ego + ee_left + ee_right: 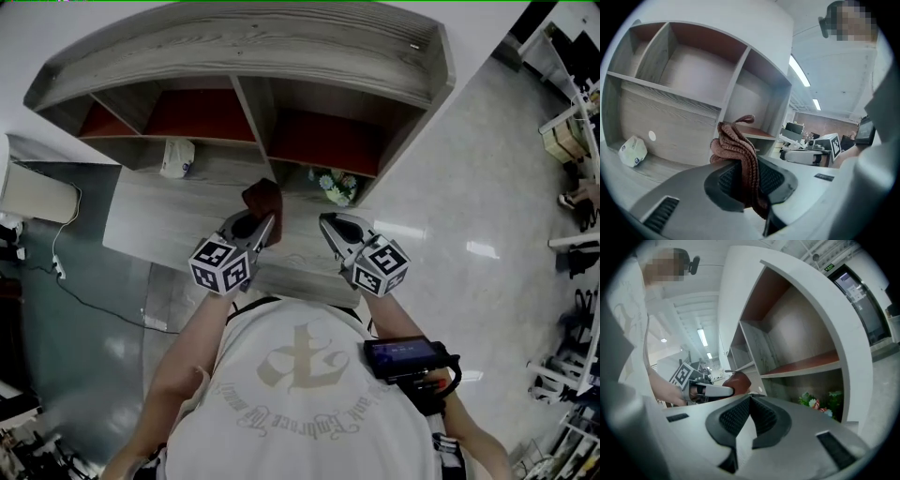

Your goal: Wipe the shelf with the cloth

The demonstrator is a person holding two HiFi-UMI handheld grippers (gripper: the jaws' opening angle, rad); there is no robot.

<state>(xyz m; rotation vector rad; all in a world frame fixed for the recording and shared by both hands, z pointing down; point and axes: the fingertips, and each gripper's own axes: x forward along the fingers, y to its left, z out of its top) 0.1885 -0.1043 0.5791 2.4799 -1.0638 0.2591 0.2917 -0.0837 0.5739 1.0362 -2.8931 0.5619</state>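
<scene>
The left gripper [261, 228] pinches the cloth [262, 199] just above the shelf [169, 211]. The right gripper [330, 225] is closed on nothing. Press the cloth down flat, then rub slowly.

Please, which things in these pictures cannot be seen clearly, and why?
- Cloth: its lower end, in the left gripper view, is hidden between the left hand-held gripper jaws.
- White packet: its print is too small in the head view.
- Flowers: partly hidden by a shelf board in the head view.

The shelf board [225, 173] lies open between a probable tissue pack [176, 157] and flowers [336, 185].
</scene>
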